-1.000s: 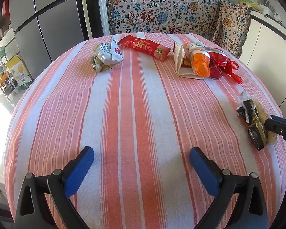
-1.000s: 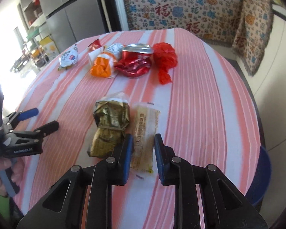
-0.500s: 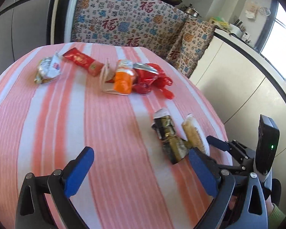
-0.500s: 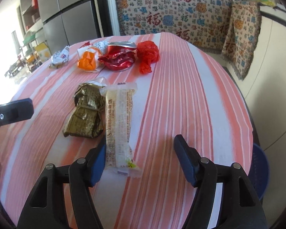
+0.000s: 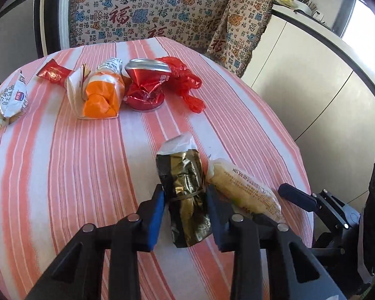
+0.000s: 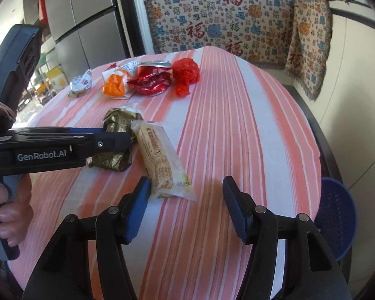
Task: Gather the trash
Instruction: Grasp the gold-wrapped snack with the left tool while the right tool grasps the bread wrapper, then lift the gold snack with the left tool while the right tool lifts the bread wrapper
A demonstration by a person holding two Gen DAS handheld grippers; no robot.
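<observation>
Two claws work over the striped surface [image 5: 75,175]. The left claw [image 5: 185,200] has its jaws closing on the crumpled gold wrapper [image 5: 185,187], one blue pad against each side of it; from the right wrist view its pads sit at that wrapper [image 6: 117,125] too. The right claw [image 6: 185,195] is half open and closing, with nothing pressed between its pads; the near end of the pale bar packet [image 6: 162,155] touches its left pad, while the other pad stands clear of it. That packet [image 5: 245,190] lies just beside the gold wrapper, near the surface's near right edge. Toward the far edge sits a cluster: a crushed red can [image 5: 145,82], a red plastic bag [image 5: 185,82] touching it, an orange-and-white wrapper [image 5: 100,95] and a small red sachet [image 5: 52,72]. A silver snack pack [image 5: 12,100] lies apart at the far left edge. A blue basket [image 6: 337,215] shows below the right edge.
</observation>
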